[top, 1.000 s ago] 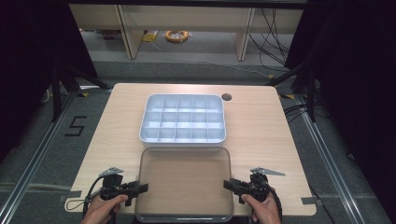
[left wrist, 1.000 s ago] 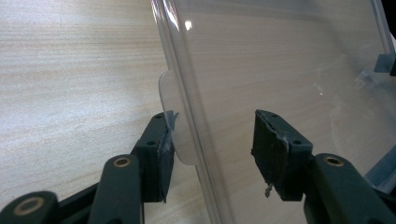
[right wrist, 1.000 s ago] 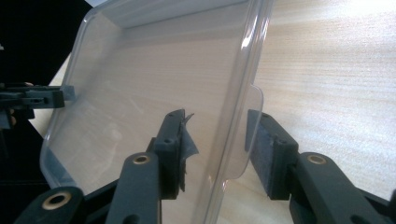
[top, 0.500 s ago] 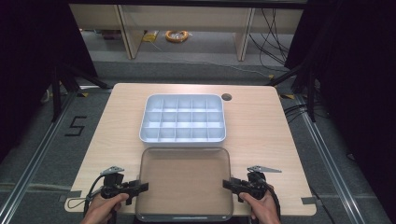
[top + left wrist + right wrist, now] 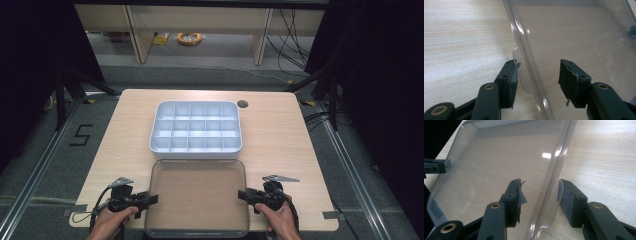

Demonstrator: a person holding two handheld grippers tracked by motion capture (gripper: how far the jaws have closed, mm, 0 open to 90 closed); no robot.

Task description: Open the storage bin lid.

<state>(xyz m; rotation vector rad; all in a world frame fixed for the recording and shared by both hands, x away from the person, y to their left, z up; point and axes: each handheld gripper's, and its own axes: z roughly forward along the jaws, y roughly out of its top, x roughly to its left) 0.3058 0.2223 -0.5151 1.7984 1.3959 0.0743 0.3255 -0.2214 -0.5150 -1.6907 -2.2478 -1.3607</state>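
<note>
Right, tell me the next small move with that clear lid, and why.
Probably close both tools on the clear lid first. The left tool and right tool each straddle a side rim, but gaps show beside the pads, so it isn't gripped yet. The compartment tray it likely covers sits just beyond.

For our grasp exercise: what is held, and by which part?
Nothing is clamped. Left gripper and right gripper each straddle a side rim of the clear lid; the right's jaws have just been opening.
</note>
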